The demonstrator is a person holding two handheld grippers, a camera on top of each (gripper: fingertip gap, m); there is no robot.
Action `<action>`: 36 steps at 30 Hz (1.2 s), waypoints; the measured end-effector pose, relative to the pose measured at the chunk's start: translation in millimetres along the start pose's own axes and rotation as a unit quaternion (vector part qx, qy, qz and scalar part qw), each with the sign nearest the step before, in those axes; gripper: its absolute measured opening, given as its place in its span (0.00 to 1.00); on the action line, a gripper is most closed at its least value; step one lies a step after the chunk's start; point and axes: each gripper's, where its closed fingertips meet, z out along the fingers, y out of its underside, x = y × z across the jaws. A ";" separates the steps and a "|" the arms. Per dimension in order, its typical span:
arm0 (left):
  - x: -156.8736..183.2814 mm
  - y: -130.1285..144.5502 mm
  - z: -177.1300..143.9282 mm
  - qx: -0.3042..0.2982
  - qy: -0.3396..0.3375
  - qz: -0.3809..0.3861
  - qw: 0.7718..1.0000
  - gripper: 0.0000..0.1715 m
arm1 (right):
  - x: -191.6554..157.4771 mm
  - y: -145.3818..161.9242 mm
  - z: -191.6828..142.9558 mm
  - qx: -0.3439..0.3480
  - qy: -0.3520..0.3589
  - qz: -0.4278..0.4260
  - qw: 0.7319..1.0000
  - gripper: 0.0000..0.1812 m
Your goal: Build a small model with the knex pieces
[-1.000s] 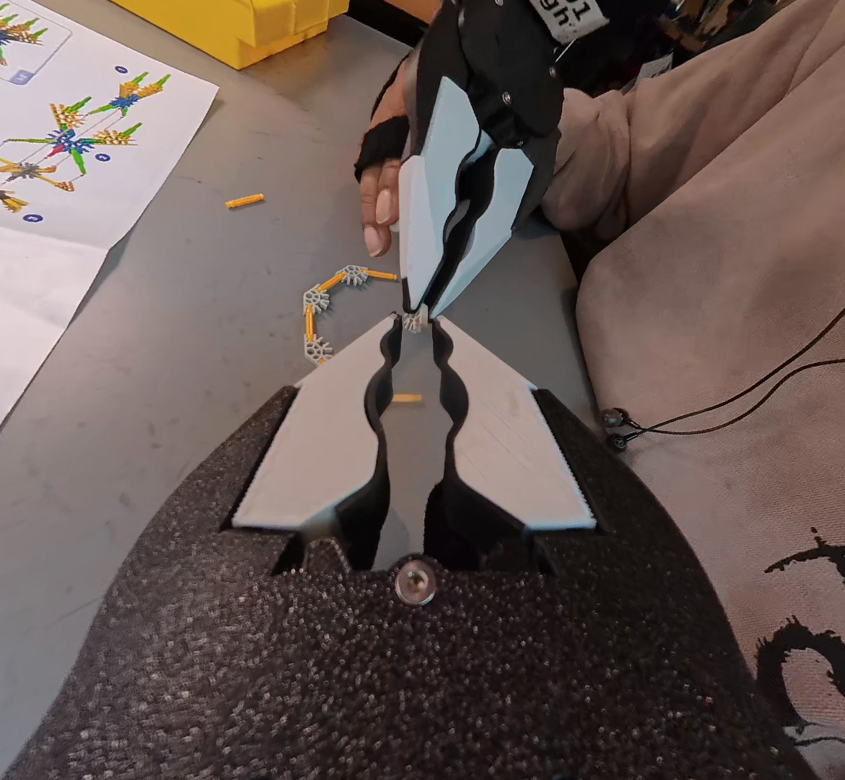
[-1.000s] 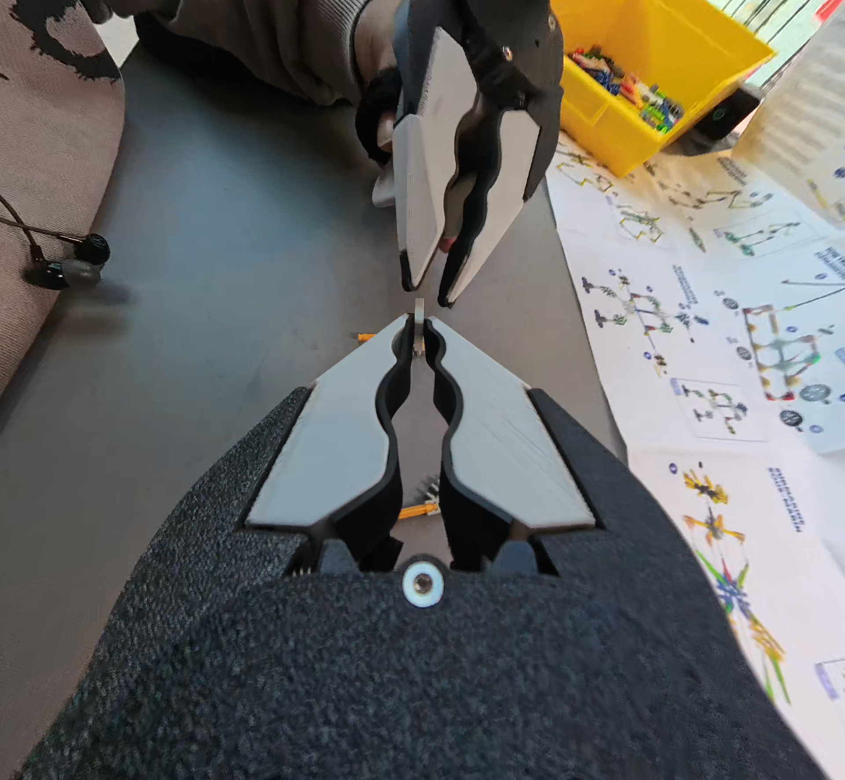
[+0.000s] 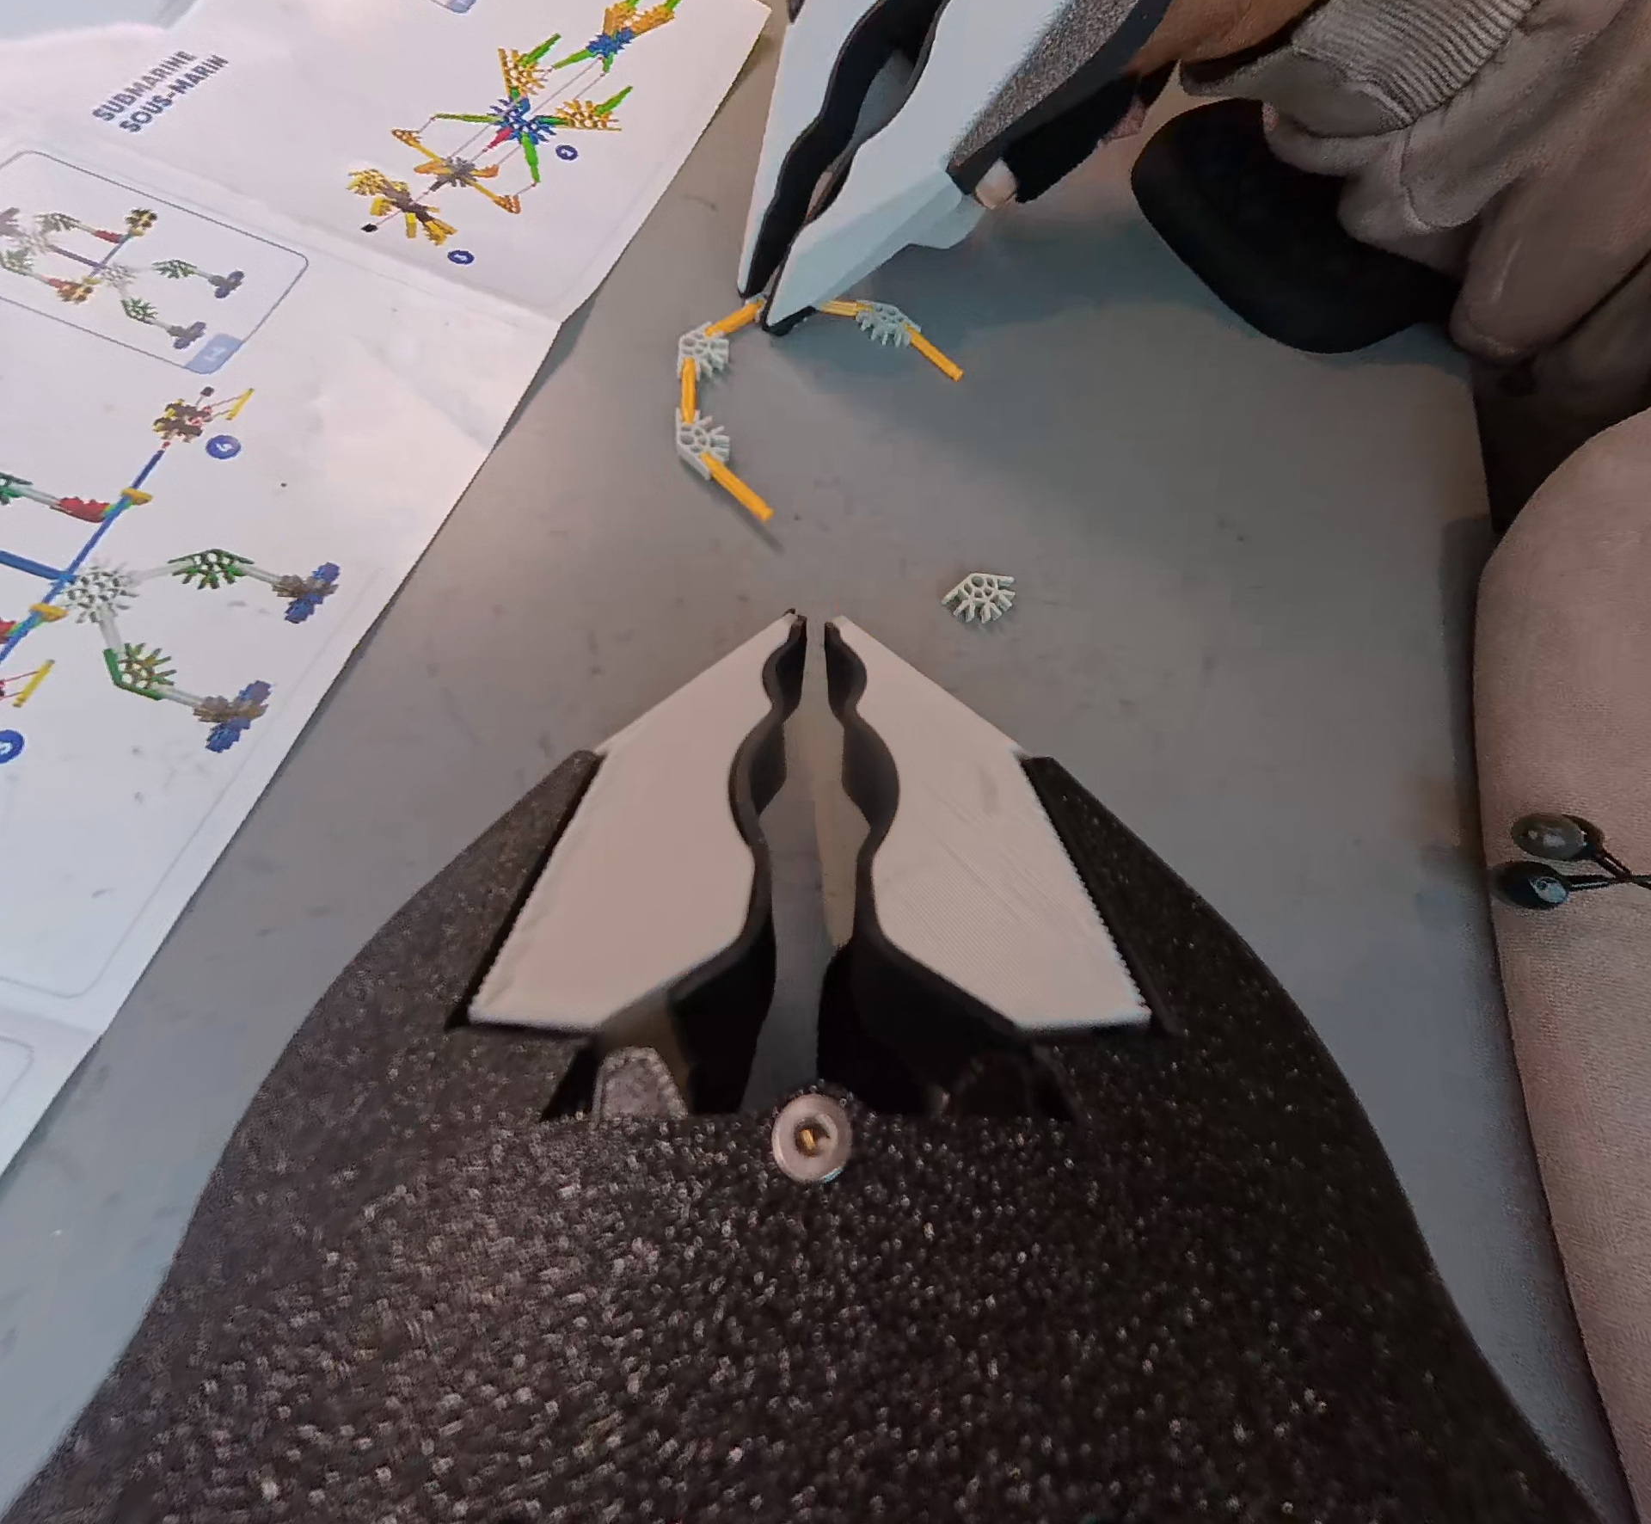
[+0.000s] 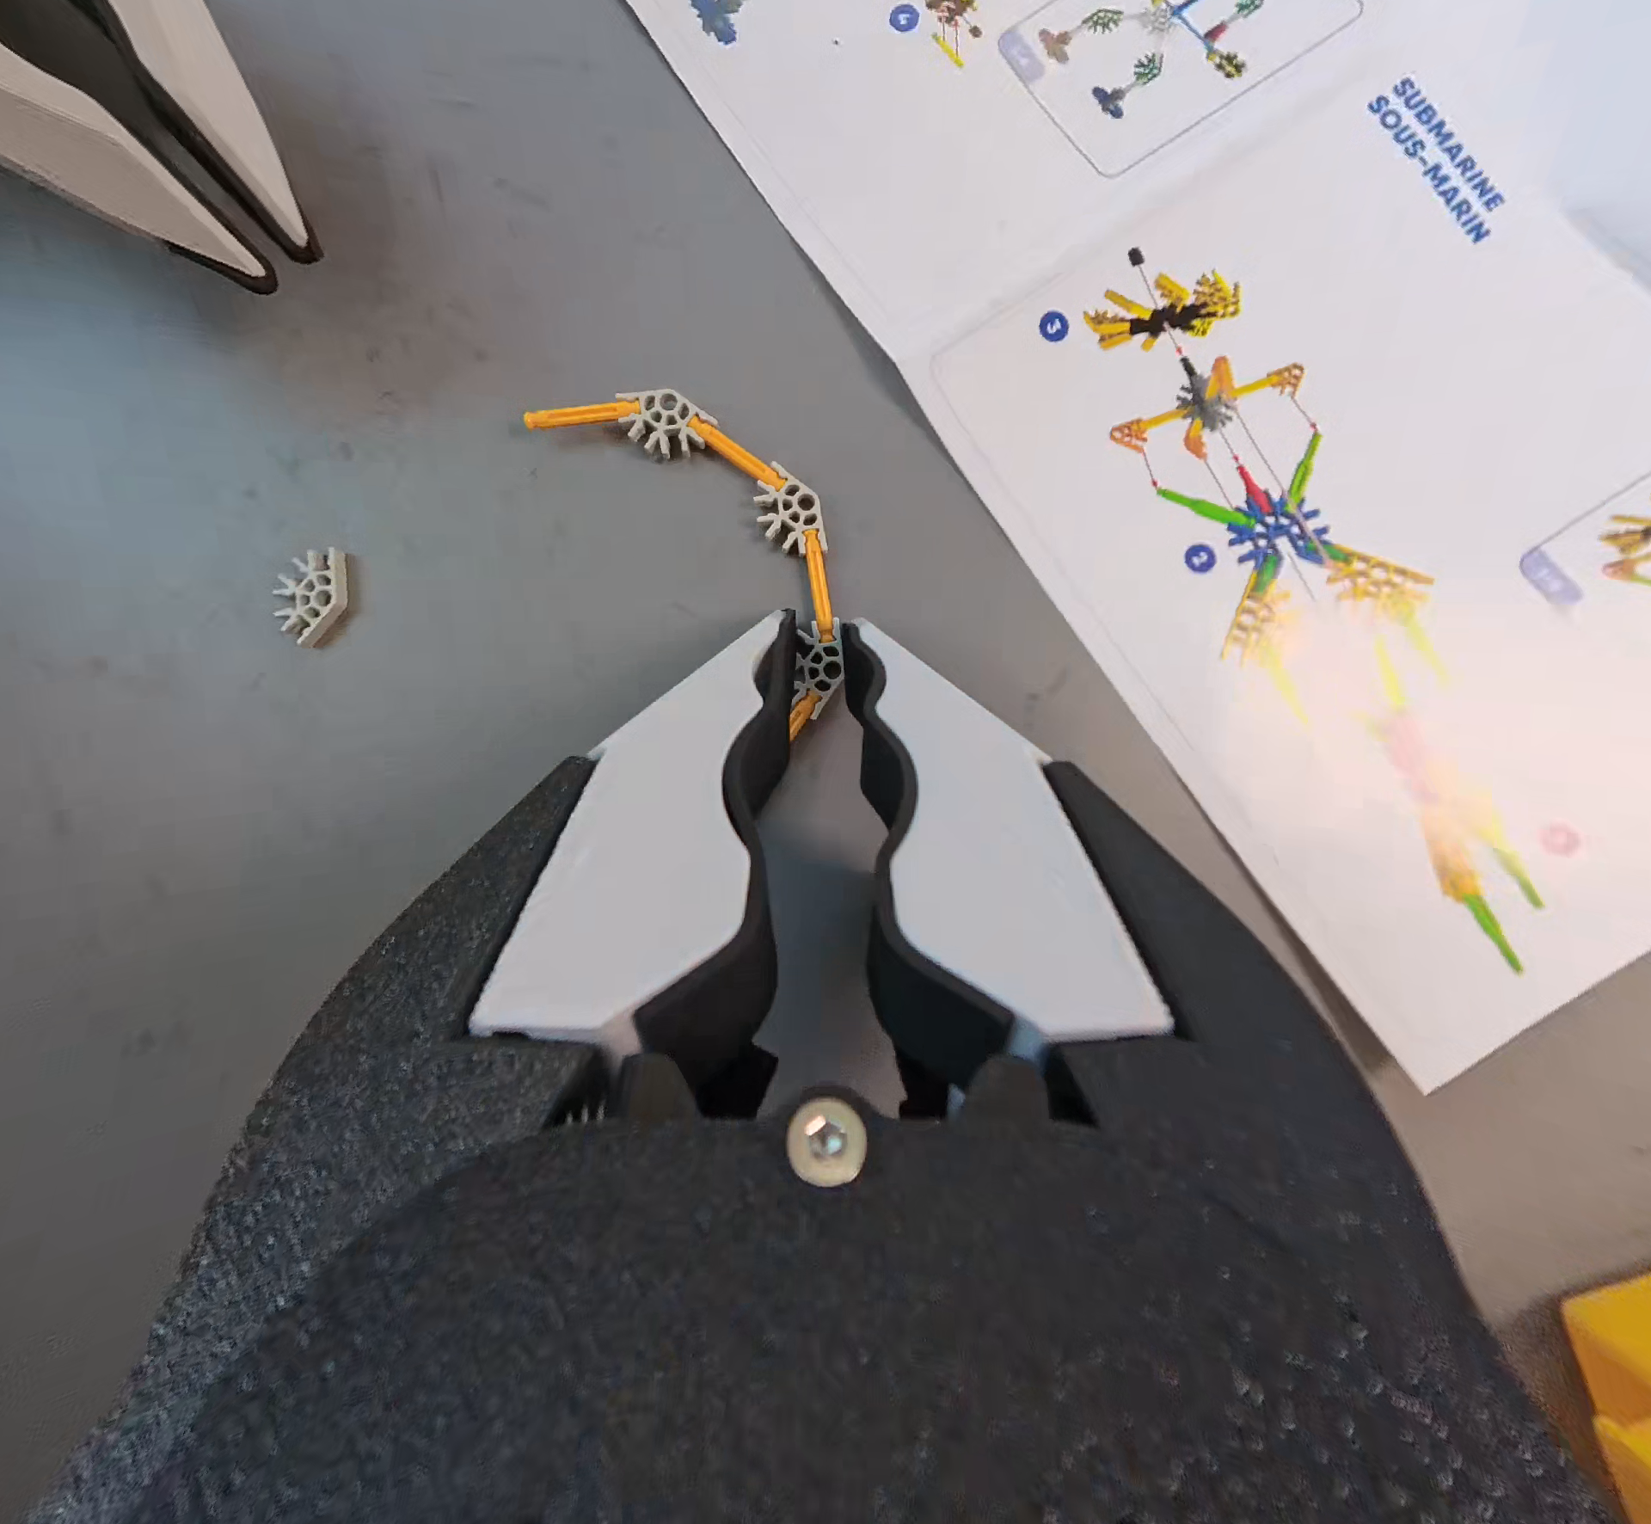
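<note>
Your right tongs [image 4: 817,632] are closed on a grey connector [image 4: 819,663] in the chain of grey connectors and orange rods [image 4: 741,458], which curves across the grey counter [image 4: 447,141] near the edge of the instruction sheet [image 4: 1072,185]. Your left tongs [image 3: 811,632] are empty, tips nearly together with a thin gap, above bare counter. A loose grey connector [image 3: 980,595] lies just right of those tips, and earbuds [image 3: 1541,860] sit at the counter's right edge.
</note>
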 end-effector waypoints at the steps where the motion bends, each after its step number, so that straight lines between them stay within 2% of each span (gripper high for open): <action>1: -0.5 0.9 0.5 -0.002 -0.001 0.000 1.000 0.03 | -2.9 3.9 -2.7 0.000 -0.004 0.005 1.000 0.05; 4: 4.5 4.0 3.9 -0.011 0.008 0.008 1.000 0.04 | -24.0 11.2 -9.6 -0.009 -0.050 -0.002 0.999 0.19; 5: 8.8 4.9 5.4 -0.014 0.017 0.014 1.000 0.04 | -34.2 14.5 -13.1 -0.019 -0.080 -0.012 0.997 0.19; 8: 23.8 6.4 9.3 -0.021 0.040 0.050 0.998 0.06 | -59.4 25.1 -25.0 -0.040 -0.156 -0.044 0.986 0.12; 11: 40.1 8.0 12.8 -0.026 0.061 0.095 0.993 0.08 | -68.5 32.1 -31.4 -0.041 -0.186 -0.078 0.979 0.12; 19: 39.2 5.8 29.5 -0.036 0.027 0.150 0.988 0.14 | -52.8 7.3 -23.6 0.028 -0.145 -0.084 0.985 0.13; 22: 44.5 5.7 36.7 -0.043 0.037 0.161 0.985 0.15 | -51.7 -3.9 -20.6 0.057 -0.127 -0.093 0.986 0.12; 27: 45.7 14.0 43.0 -0.075 0.034 0.173 0.981 0.10 | -48.0 -20.1 -15.3 0.108 -0.090 -0.130 0.981 0.11; 32: 32.9 14.4 34.0 -0.084 -0.007 0.143 0.986 0.09 | -53.1 -19.6 -9.7 0.111 -0.089 -0.150 0.978 0.11; 36: 7.0 6.9 18.3 -0.051 -0.036 0.035 0.997 0.09 | -53.1 -7.3 -3.3 0.072 -0.095 -0.139 0.983 0.13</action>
